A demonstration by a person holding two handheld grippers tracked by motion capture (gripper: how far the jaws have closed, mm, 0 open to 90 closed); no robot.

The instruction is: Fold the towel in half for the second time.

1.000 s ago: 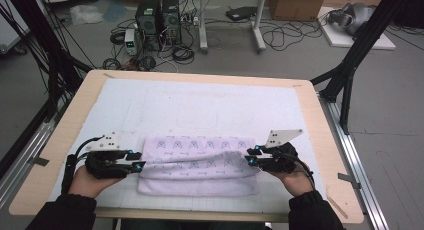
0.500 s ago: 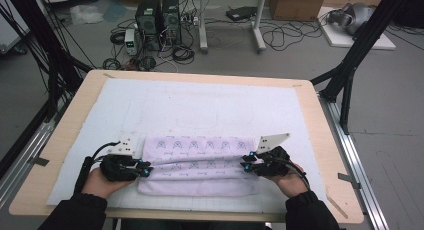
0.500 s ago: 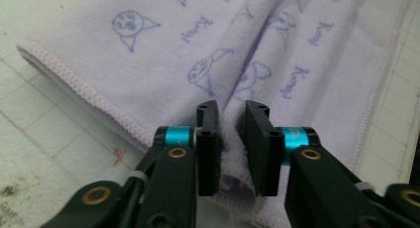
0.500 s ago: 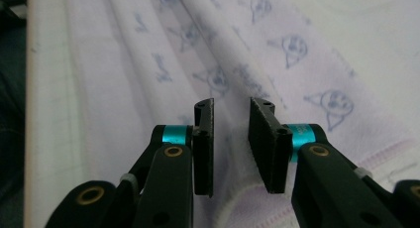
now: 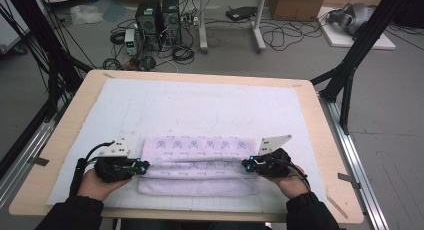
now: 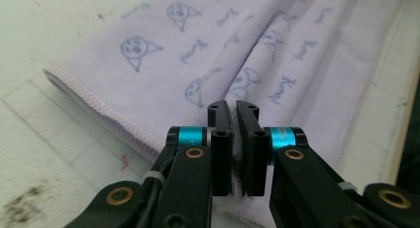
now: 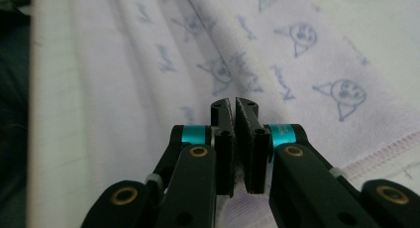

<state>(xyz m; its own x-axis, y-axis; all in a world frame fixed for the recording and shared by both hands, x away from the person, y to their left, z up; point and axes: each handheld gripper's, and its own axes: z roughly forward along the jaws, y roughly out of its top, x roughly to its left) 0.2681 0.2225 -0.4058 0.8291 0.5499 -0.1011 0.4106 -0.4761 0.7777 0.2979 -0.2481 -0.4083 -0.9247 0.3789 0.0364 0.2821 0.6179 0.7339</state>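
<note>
Both tongs [image 5: 143,167] [image 5: 248,164] pulled towel [image 5: 197,165] edge nearer, w/ grip.

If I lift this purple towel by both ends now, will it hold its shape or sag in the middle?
Likely to sag: the towel is soft cloth, already creased and folded between the left gripper and right gripper. It looks light, so the shut jaws should hold it. The folded layers may slide apart, since each gripper seems to pinch only a ridge of cloth.

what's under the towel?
The white mat lies under the lilac towel, on the wooden table. The towel is folded over itself; whatever sits between or beneath its layers is covered.
</note>
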